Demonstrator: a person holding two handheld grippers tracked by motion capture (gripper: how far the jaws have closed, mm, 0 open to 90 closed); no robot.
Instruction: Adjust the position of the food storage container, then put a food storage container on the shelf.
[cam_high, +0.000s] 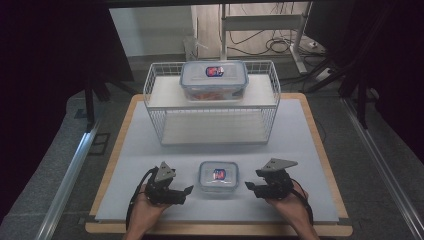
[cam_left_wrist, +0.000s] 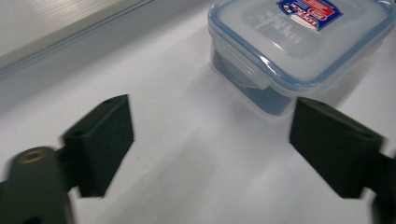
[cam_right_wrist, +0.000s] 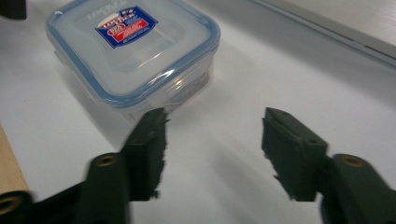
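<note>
A small clear box with a blue-rimmed snap lid and a red and blue label (cam_high: 218, 176) (cam_left_wrist: 299, 42) (cam_right_wrist: 130, 51) sits on the white mat near the front, between my two grippers. My left gripper (cam_high: 188, 190) (cam_left_wrist: 212, 149) is just left of it, pointing at its side, jaws open and apart from the box. On the box's right, my right gripper (cam_high: 248, 185) (cam_right_wrist: 215, 135) faces it, open as well with only bare mat between its fingers. Each gripper is held by a hand at the table's front edge.
A white wire rack (cam_high: 160, 120) stands at the back of the mat. On its upper shelf rests a larger lidded box (cam_high: 214, 80) with reddish contents. The mat lies on a wooden board (cam_high: 320, 150). Dark floor, rails and cables surround the table.
</note>
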